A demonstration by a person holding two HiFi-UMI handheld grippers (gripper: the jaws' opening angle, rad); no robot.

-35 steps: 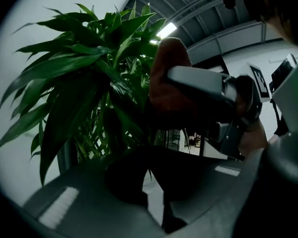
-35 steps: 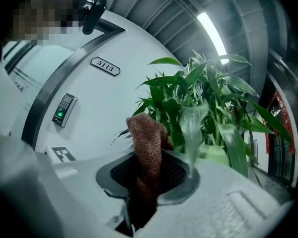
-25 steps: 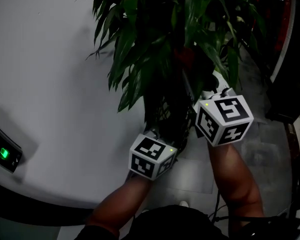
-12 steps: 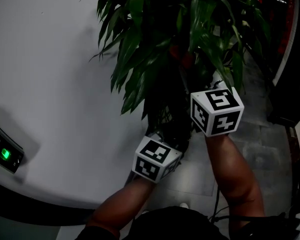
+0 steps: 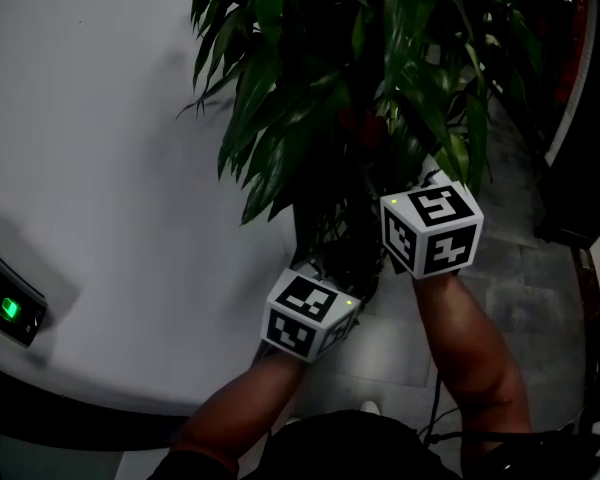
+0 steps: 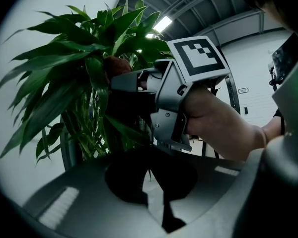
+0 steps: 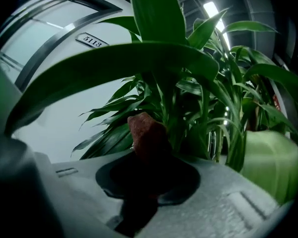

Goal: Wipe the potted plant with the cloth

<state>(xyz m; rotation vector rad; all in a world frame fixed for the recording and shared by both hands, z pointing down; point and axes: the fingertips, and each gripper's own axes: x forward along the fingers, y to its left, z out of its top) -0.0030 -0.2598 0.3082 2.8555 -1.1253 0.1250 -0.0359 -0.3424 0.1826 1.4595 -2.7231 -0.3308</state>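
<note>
The potted plant spreads long green leaves across the top of the head view; its pot is hidden. The right gripper is shut on a reddish-brown cloth that sticks up from its jaws among the leaves. In the left gripper view that gripper presses the cloth against the foliage. Its marker cube sits right of the stems. The left gripper is shut, lower and to the left, with its cube below the leaves. A thin leaf edge shows at its tips; a pinch cannot be told.
A white curved wall stands left of the plant, bearing a small panel with a green light. Grey floor tiles lie to the right, beside a dark frame. The person's forearms reach up from the bottom edge.
The right gripper with the cloth has slid a little left and lower among the leaves. The left gripper has stayed where it was.
</note>
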